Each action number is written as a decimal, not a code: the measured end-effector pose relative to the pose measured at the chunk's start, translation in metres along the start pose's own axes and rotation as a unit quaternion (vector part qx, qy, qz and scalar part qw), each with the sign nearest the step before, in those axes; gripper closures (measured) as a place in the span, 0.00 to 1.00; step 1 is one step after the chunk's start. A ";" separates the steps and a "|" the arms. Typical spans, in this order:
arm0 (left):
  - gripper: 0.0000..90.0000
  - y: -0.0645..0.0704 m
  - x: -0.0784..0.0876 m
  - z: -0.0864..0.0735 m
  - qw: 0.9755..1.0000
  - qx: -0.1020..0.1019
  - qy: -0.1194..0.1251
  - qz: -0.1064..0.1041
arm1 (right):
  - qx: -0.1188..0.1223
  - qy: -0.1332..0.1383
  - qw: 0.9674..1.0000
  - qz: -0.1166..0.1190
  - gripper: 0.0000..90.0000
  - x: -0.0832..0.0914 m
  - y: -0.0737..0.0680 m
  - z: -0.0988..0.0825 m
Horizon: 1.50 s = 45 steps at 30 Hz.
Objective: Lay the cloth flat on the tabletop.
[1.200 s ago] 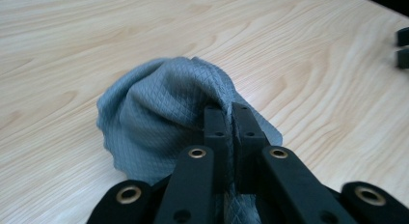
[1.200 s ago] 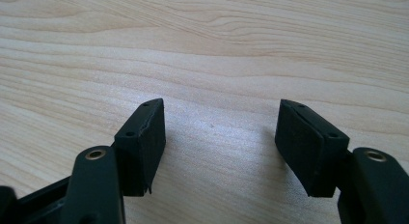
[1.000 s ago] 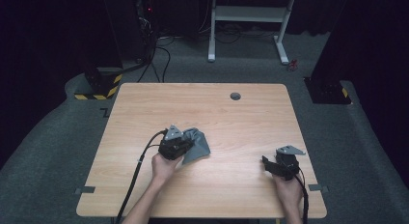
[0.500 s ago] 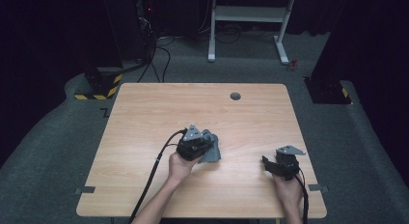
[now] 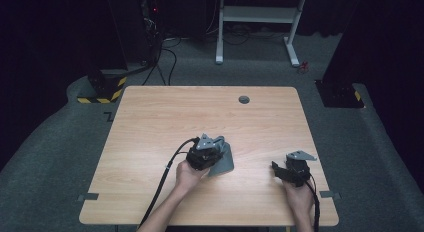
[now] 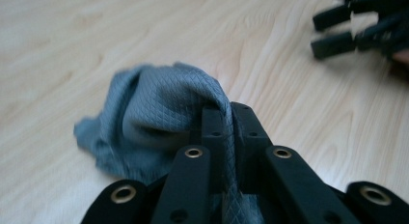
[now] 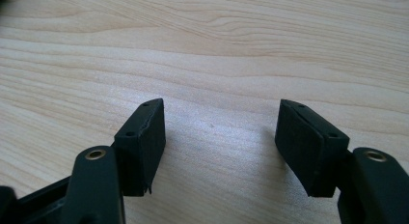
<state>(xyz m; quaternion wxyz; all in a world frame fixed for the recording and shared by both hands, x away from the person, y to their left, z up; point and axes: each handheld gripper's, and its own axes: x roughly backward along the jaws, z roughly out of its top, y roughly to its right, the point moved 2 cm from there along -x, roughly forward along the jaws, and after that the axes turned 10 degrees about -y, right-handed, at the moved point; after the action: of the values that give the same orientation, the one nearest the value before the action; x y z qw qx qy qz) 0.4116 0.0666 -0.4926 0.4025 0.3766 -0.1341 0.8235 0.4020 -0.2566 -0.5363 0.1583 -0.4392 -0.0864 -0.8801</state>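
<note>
My left tongs [image 6: 225, 119] are pinching the grey cloth [image 6: 159, 113], jaws just eased open a bit w/ fabric btwn them. Cloth sits on the surface [image 5: 150, 122], well left of my right tongs [image 7: 222, 142], which are spread wide over bare wood, nothing btwn them.

Lab or recording studio, not a home. Bare wooden tabletop [image 5: 150, 122] stood alone on grey carpet [image 5: 60, 157], ringed by black curtains [image 5: 390, 52]. Cables [image 5: 167, 57] ran across the floor to dark equipment with a red light [image 5: 155, 9]. Yellow-black hazard tape marked a stand base [image 5: 102, 94]. White desk frame [image 5: 260, 17] stood behind.
</note>
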 end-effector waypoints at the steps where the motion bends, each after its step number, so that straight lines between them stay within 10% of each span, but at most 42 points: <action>1: 0.93 0.000 -0.001 -0.004 1.000 -0.002 -0.009 0.002 | 0.000 0.000 1.000 0.000 0.39 0.000 0.000 0.000; 7: 0.82 0.002 -0.002 -0.027 0.999 -0.008 -0.049 0.007 | 0.000 0.002 1.000 -0.001 0.44 0.000 0.000 0.000; 17: 0.64 -0.026 0.019 -0.048 0.998 0.040 -0.027 0.049 | 0.064 0.013 0.997 0.036 0.75 0.007 -0.029 0.000; 25: 0.63 -0.030 0.006 -0.050 0.997 0.053 -0.035 0.049 | 0.164 0.019 0.975 0.148 0.74 0.014 -0.107 0.015; 31: 0.71 -0.022 -0.003 -0.044 0.998 0.035 -0.039 0.041 | 0.210 -0.001 0.964 0.163 0.72 0.002 -0.149 0.021; 38: 0.98 -0.010 -0.010 -0.042 0.998 -0.005 -0.064 0.030 | 0.236 -0.009 0.959 0.159 0.76 -0.006 -0.169 0.024; 45: 1.00 -0.005 -0.004 -0.045 0.997 -0.026 -0.070 0.027 | 0.258 -0.013 0.954 0.156 0.99 -0.006 -0.164 0.020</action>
<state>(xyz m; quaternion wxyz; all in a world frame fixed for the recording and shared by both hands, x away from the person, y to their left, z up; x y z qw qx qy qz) 0.3939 0.0908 -0.5265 0.3793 0.4191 -0.1935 0.8019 0.3617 -0.0960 -0.5311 0.4000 -0.4033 -0.2428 -0.7864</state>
